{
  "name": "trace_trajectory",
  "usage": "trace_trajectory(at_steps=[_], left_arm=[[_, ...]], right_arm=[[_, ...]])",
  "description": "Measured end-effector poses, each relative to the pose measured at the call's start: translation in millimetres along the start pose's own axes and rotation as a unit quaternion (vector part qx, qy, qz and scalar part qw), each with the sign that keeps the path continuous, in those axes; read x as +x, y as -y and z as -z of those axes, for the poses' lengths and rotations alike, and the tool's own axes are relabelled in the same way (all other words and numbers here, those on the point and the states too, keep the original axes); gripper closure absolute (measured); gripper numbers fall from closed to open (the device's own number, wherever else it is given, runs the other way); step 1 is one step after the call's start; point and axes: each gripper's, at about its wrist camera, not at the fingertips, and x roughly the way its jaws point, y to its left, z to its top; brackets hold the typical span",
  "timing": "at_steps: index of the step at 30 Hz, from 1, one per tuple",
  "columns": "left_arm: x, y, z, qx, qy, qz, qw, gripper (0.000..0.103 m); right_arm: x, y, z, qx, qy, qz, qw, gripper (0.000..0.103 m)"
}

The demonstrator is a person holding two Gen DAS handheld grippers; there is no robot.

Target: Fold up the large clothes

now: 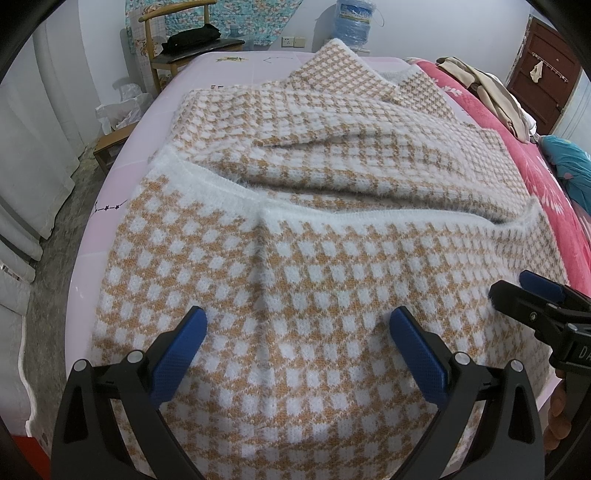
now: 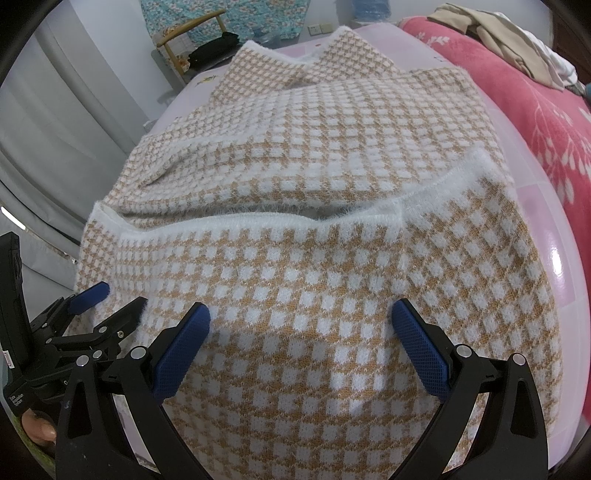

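A pale pink glossy table (image 1: pixel 110 225) fills most of both views, and a fuzzy tan-and-white checked knit sweater (image 1: pixel 314 266) covers nearly all of it, stretching from 6 o'clock up toward 12. The near part of the sweater is folded over the rest, so its white fluffy ribbed hem (image 1: pixel 332 216) runs across the middle of the frame; the sleeves are folded inward at 12 to 1 o'clock. A red floral blanket (image 1: pixel 546 184) lies along the table's 3 o'clock side, with beige clothing (image 1: pixel 480 85) piled on it at 2 o'clock. A wooden chair with dark cloth on its seat (image 1: pixel 192 44) stands at 11 o'clock, and a blue water bottle (image 1: pixel 352 22) at 12.

The left gripper (image 1: pixel 297 328) hovers above the folded layer at 6 o'clock, jaws spread wide and gripping nothing. The right gripper (image 2: pixel 301 323) sits just beside it, likewise wide apart over the cloth, empty.
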Motion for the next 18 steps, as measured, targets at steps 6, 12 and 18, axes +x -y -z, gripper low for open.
trace_trajectory(at_steps=[6, 12, 18], left_arm=[[-0.2, 0.5, 0.5, 0.000, 0.001, 0.001, 1.0000, 0.005], [-0.7, 2.8, -2.5, 0.009, 0.005, 0.002, 0.9999, 0.005], [-31.6, -1.1, -19.2, 0.040, 0.064, 0.020, 0.9970, 0.006]], right_arm=[[0.0, 0.3, 0.0, 0.000, 0.000, 0.000, 1.000, 0.008], [-1.8, 0.5, 2.4, -0.004, 0.010, -0.003, 1.000, 0.008], [-14.9, 10.1, -8.3, 0.004, -0.012, -0.028, 1.000, 0.008]])
